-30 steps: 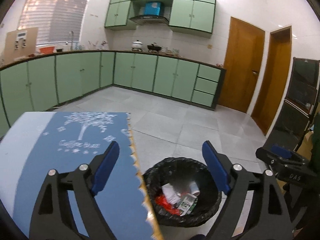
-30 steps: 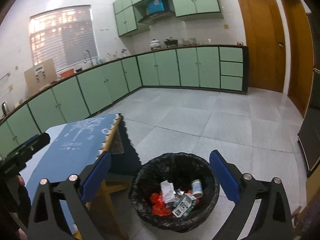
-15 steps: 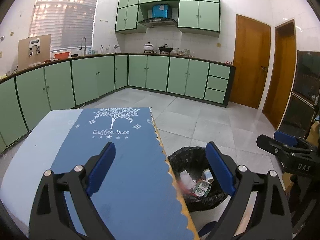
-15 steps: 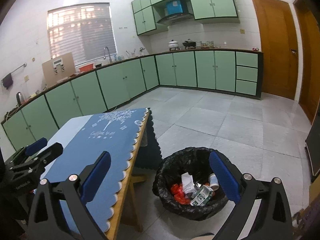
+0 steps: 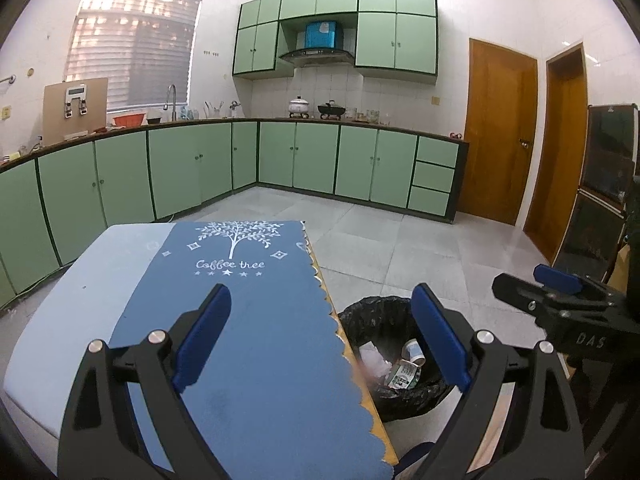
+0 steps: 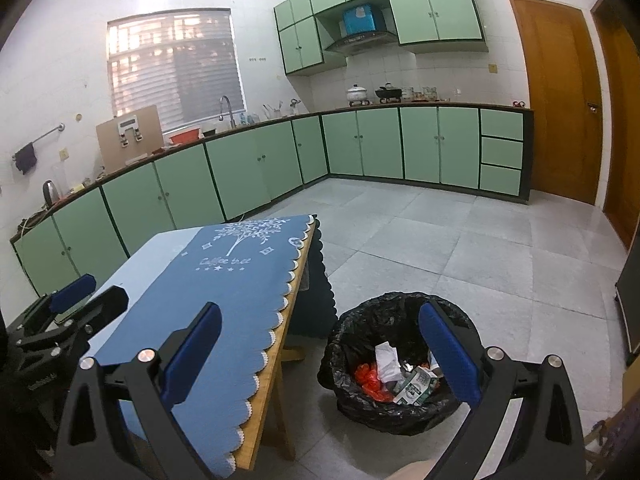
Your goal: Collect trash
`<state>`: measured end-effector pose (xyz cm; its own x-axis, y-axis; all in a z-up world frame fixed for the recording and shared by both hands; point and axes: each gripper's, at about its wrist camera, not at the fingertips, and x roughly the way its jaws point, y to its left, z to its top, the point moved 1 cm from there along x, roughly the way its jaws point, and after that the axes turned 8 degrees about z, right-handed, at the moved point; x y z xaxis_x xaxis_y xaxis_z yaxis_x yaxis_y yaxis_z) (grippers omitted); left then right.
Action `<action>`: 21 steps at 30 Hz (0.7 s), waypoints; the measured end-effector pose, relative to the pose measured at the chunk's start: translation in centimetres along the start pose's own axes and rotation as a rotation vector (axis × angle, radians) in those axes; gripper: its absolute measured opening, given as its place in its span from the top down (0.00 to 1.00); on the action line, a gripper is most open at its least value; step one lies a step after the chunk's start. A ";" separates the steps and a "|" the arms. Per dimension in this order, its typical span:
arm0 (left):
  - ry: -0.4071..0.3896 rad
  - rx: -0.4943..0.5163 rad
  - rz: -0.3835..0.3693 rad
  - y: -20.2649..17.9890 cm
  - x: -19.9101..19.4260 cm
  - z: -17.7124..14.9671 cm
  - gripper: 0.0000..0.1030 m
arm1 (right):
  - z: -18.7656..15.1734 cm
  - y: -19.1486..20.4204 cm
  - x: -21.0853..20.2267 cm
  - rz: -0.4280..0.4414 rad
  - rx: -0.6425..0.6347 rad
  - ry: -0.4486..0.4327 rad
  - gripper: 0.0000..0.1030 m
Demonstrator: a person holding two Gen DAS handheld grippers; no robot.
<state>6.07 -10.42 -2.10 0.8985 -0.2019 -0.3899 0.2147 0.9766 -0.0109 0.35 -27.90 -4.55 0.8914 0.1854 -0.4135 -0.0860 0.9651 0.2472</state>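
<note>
Left to right: the table (image 5: 100, 280), under its blue "Coffee tree" cloth (image 5: 256, 320), carries no visible litter; the left gripper (image 5: 320, 340) hangs above it with jaws spread and nothing between them. Just beside the table's right edge stands the black-lined bin (image 6: 400, 412), where the collected trash (image 6: 400, 380) lies: crumpled paper, a red wrapper, a small carton. The right gripper (image 6: 320, 356), likewise spread and empty, hovers over the gap between table and bin. The collection appears finished; a sound closing step would be to scan cloth and floor for strays. The right view alone shows the table's leg, the cloth's overhang and the red wrapper; the left view shows the second door.
</note>
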 end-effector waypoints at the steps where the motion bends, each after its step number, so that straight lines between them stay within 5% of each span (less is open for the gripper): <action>1: -0.006 -0.003 0.001 0.0 -0.2 0.0 0.14 | -0.1 0.2 -0.1 0.003 -0.004 -0.001 0.06; 21: -0.036 -0.018 0.022 0.2 -1.5 -0.1 0.14 | 0.3 0.9 -1.2 0.015 -0.028 -0.031 0.06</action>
<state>4.68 -9.94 -1.61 0.9163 -0.1822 -0.3566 0.1878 0.9820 -0.0191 -0.69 -27.32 -3.55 0.9032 0.1942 -0.3827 -0.1114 0.9672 0.2281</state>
